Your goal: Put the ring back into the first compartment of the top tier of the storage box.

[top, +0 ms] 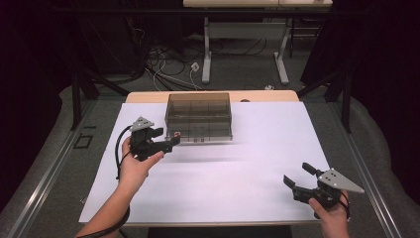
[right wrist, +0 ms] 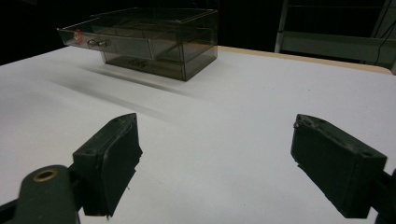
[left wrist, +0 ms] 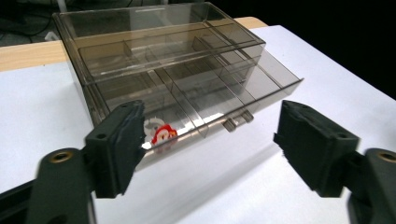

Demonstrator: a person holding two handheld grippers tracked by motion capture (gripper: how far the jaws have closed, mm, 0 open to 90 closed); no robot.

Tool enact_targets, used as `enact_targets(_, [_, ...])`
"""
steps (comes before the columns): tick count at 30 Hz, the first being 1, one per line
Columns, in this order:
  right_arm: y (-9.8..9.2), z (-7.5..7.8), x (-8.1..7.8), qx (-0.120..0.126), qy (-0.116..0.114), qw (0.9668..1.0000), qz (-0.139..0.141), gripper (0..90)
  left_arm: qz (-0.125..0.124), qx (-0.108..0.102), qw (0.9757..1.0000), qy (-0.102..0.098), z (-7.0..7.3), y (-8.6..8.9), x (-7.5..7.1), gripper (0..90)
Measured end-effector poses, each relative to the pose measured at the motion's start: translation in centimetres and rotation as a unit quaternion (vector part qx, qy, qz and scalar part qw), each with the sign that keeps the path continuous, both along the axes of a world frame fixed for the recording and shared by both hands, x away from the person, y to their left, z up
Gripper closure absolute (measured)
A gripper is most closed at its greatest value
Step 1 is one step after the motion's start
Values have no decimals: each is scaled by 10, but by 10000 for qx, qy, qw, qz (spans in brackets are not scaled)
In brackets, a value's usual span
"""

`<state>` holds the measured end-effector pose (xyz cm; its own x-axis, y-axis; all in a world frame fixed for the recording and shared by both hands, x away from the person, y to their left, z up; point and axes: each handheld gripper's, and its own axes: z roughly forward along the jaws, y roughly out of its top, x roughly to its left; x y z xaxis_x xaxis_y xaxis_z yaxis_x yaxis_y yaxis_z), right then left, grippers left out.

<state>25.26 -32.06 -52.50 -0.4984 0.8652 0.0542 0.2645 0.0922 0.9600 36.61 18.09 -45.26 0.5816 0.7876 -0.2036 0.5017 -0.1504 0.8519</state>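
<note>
The left gripper [top: 166, 139] is spread wide, just beside the smoky drawer box [top: 199, 117]. The right gripper [top: 297, 179] hovers over the white counter [top: 257, 148], jaws equally apart, empty.

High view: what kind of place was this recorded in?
Probably a lab recording rig: dark curtains around a white-covered table, loose cables on the floor behind, and a clear drawer box as the prop.

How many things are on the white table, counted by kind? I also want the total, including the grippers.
Smoky transparent plastic drawer box: 1
Small red and white sticker on the box front: 1
Black hand-held gripper: 2, left hand-held gripper and right hand-held gripper
Total: 4
</note>
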Motion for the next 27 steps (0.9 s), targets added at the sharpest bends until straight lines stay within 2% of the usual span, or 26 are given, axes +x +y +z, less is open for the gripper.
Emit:
enact_targets(3, [1,0,1,14,-6,10000,-3,149,7,-98,9999,-71,-4,4,-9,161])
enact_targets(7, [1,0,1,-24,-3,10000,20,149,-1,-174,9997,-188,-10,10,-22,131])
enact_targets(12, [2,-1,2,-27,-16,10000,28,149,-99,-125,9990,-410,-18,17,-34,40])
enact_targets(14, [2,-1,1,-19,-15,10000,35,149,-100,-224,9987,-456,-21,20,-40,33])
enact_targets(17, [3,-1,2,-22,-14,10000,35,149,-162,-207,9982,-542,-27,25,-46,11])
enact_targets(23, [3,-1,2,-54,25,10000,47,149,-170,-323,9973,-638,-37,32,-56,3])
enact_targets(26, [4,-2,2,-3,50,10000,19,149,-186,-394,9971,-621,-42,34,-58,3])
enact_targets(27, [3,-2,3,-57,25,10000,49,149,-164,-380,9972,-627,-43,35,-58,3])
